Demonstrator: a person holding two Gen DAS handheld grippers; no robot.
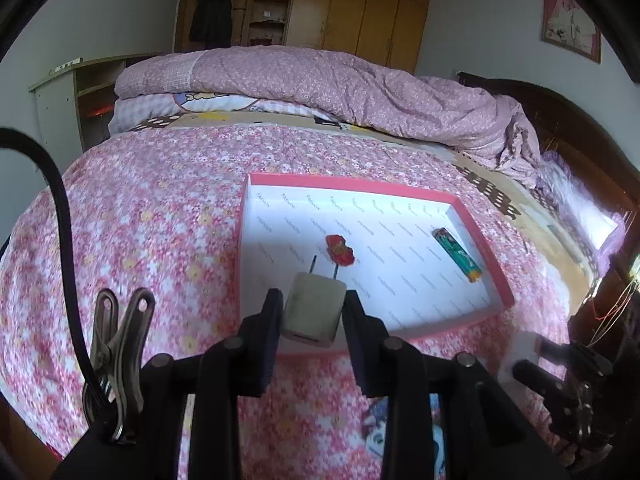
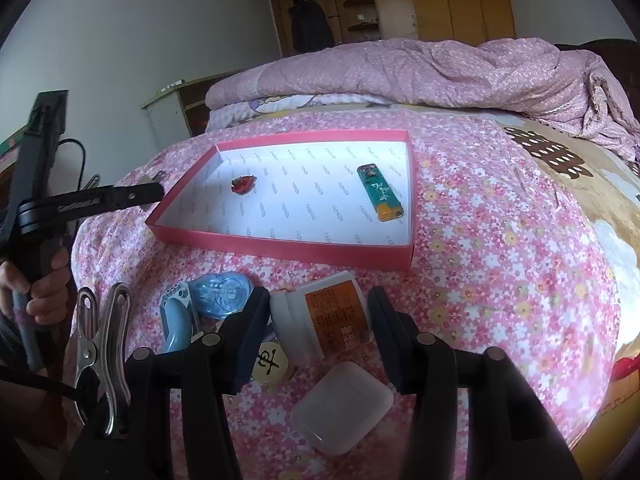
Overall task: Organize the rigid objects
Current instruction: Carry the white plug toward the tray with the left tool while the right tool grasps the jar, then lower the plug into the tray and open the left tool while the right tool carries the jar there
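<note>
A pink-rimmed white box lid (image 1: pixel 476 224) (image 2: pixel 280 246) lies on the flowered bed. In it are a red toy car (image 1: pixel 340 249) (image 2: pixel 242 184) and a green lighter (image 1: pixel 458 254) (image 2: pixel 380 192). My left gripper (image 1: pixel 312 312) is shut on a white plug adapter (image 1: pixel 314 312), held above the box's near edge with its prongs pointing forward. My right gripper (image 2: pixel 320 320) is open, its fingers either side of a white jar with an orange label (image 2: pixel 324 316) lying on the bed. The left gripper also shows in the right wrist view (image 2: pixel 156 190), at the box's left edge.
Near the jar lie a blue clear plastic piece (image 2: pixel 222 292), a grey-blue tool (image 2: pixel 176 320), a yellow round game piece (image 2: pixel 272 364) and a clear plastic case (image 2: pixel 342 408). A folded pink quilt (image 1: pixel 320 80) lies behind the box. A wardrobe (image 1: pixel 360 4) stands at the back.
</note>
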